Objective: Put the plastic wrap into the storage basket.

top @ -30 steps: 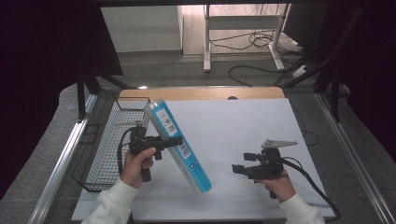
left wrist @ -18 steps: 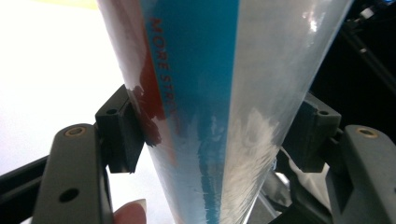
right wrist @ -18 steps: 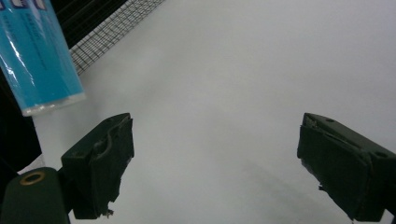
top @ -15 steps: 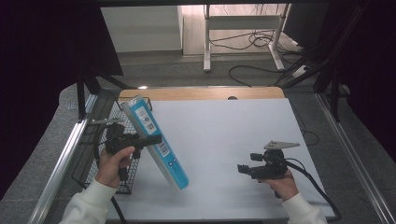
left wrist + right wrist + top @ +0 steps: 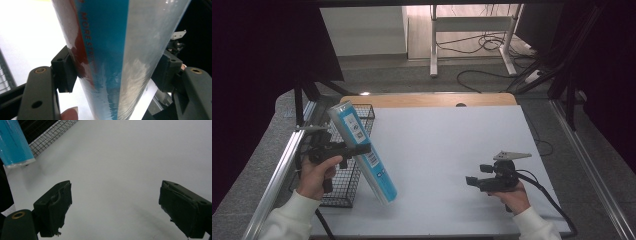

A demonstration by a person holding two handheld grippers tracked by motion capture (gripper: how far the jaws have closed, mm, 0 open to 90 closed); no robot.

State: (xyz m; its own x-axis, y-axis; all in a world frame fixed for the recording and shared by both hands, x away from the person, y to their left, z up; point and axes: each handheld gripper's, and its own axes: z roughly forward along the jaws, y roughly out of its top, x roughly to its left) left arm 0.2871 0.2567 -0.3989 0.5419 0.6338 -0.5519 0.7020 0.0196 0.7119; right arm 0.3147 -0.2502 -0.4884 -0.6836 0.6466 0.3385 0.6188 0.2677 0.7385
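Two grippers work over the white table [image 5: 452, 150]: the left gripper [image 5: 354, 148] clamps a tall blue tube [image 5: 362, 152] at mid-length, holding it tilted beside the black wire basket [image 5: 344, 185], its lower end near the tabletop, while the right gripper [image 5: 472, 181] hovers well apart, jaws spread wide with nothing between them
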